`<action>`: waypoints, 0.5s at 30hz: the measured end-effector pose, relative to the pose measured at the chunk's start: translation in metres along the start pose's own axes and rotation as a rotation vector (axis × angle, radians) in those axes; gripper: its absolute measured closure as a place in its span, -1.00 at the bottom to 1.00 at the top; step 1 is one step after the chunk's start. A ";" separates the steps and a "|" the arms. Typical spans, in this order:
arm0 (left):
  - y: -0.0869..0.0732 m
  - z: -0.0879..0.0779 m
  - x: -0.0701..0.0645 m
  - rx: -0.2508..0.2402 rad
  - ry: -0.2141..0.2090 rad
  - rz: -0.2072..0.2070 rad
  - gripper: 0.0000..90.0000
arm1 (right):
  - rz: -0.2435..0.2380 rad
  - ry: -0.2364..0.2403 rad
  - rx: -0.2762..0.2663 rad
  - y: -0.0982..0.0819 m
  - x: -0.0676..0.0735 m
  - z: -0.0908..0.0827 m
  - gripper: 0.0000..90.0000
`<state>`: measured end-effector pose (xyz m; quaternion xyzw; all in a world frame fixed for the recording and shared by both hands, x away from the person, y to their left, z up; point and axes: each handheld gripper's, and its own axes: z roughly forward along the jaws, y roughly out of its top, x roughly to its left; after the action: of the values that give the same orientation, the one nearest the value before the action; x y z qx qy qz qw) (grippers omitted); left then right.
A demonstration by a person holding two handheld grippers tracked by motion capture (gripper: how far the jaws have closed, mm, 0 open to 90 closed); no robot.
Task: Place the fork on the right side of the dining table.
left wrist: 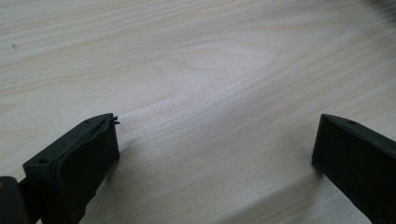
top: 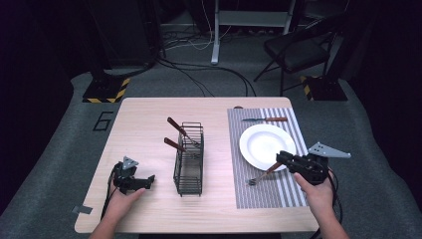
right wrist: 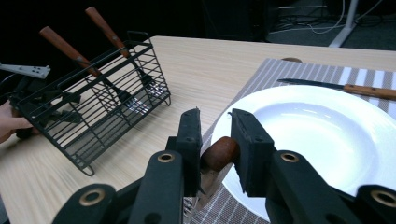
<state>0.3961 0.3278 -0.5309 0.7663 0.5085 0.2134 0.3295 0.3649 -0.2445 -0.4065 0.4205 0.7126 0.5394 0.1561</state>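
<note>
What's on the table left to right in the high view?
left gripper → wire cutlery rack → fork held by its wooden handle → white plate → right gripper. The knife lies beyond the plate, so it's left out.

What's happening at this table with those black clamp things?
A person is setting a place at the table. The right tool is shut on the wooden handle of a fork, holding it just left of the white plate on the striped placemat. A knife lies beyond the plate. Two more utensils stand in the wire rack. The left tool rests open on the table.
</note>
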 end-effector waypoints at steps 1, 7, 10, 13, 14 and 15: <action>0.000 0.000 0.000 0.000 0.000 -0.001 -0.99 | 0.005 -0.004 -0.001 -0.001 -0.001 0.000 0.63; 0.000 0.000 0.000 0.000 0.000 0.000 -0.99 | 0.046 -0.038 -0.009 -0.007 -0.008 -0.003 0.63; 0.000 0.000 0.000 0.000 0.000 0.000 -0.99 | 0.058 -0.055 -0.013 -0.010 -0.011 -0.004 0.63; 0.000 0.000 0.000 0.000 0.000 0.000 -0.99 | 0.070 -0.070 -0.010 -0.012 -0.014 -0.005 0.62; 0.000 0.000 0.000 0.000 0.001 -0.001 -0.99 | 0.074 -0.074 -0.011 -0.013 -0.014 -0.005 0.62; 0.000 0.000 0.000 0.000 0.000 0.001 -0.99 | 0.078 -0.081 -0.011 -0.014 -0.015 -0.005 0.62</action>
<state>0.3961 0.3278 -0.5309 0.7666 0.5083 0.2137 0.3292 0.3641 -0.2605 -0.4209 0.4686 0.6857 0.5316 0.1662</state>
